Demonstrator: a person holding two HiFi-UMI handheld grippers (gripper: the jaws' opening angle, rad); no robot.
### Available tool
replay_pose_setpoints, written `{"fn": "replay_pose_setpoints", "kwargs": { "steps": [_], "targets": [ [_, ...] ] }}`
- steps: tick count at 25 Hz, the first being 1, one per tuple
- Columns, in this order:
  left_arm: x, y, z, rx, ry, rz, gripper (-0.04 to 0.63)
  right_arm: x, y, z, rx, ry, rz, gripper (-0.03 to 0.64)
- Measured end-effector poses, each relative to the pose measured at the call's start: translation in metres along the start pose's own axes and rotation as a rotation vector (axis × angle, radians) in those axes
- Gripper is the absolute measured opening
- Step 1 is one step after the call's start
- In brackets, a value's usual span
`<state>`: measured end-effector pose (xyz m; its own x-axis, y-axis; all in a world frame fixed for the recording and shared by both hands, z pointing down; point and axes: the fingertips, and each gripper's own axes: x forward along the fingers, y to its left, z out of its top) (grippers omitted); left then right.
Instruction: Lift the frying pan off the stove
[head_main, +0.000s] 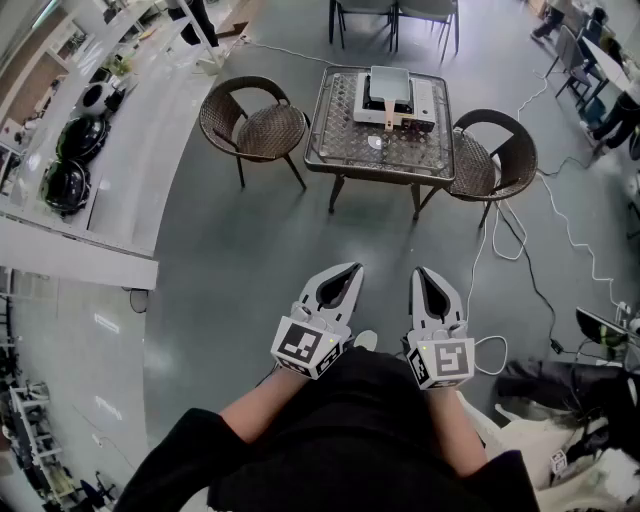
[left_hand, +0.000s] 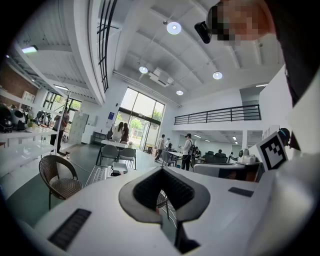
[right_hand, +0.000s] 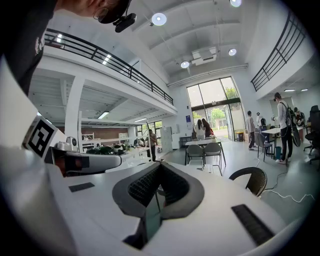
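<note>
A grey square frying pan (head_main: 388, 84) sits on a white table-top stove (head_main: 424, 101), its handle pointing toward me. The stove stands on a glass-topped table (head_main: 340, 140) some way ahead across the floor. Both grippers are held close to my body, far short of the table. My left gripper (head_main: 354, 267) is shut with nothing in it, and so is my right gripper (head_main: 420, 271). In the left gripper view the jaws (left_hand: 161, 169) meet at the tip, with the table (left_hand: 98, 175) beyond them. The right gripper's jaws (right_hand: 160, 165) are likewise together.
A wicker chair (head_main: 255, 125) stands left of the table and another (head_main: 500, 155) right of it. White cables (head_main: 520, 240) trail over the floor at the right. A long white counter (head_main: 110, 200) with black appliances runs along the left. Bags (head_main: 560, 390) lie at my right.
</note>
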<state>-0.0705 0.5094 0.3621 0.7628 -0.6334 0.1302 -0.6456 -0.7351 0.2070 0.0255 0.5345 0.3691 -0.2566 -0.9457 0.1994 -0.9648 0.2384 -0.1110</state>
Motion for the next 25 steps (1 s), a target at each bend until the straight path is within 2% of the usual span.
{"fn": "replay_pose_setpoints", "kwargs": {
  "steps": [9, 14, 21, 25],
  "targets": [
    [0.006, -0.008, -0.002, -0.016, -0.021, 0.027, 0.006, -0.012, -0.014, -0.001, -0.034, -0.030, 0.008, 0.029],
    [0.002, 0.005, -0.012, -0.024, 0.003, 0.048, 0.006, -0.009, -0.011, -0.010, 0.001, -0.034, 0.036, 0.031],
    [0.033, 0.027, -0.021, 0.004, 0.010, -0.026, 0.006, 0.026, -0.018, -0.015, -0.001, -0.014, 0.022, 0.031],
    [0.063, 0.061, -0.016, 0.018, 0.007, -0.047, 0.006, 0.064, -0.030, -0.022, -0.007, 0.033, -0.006, 0.031]
  ]
}}
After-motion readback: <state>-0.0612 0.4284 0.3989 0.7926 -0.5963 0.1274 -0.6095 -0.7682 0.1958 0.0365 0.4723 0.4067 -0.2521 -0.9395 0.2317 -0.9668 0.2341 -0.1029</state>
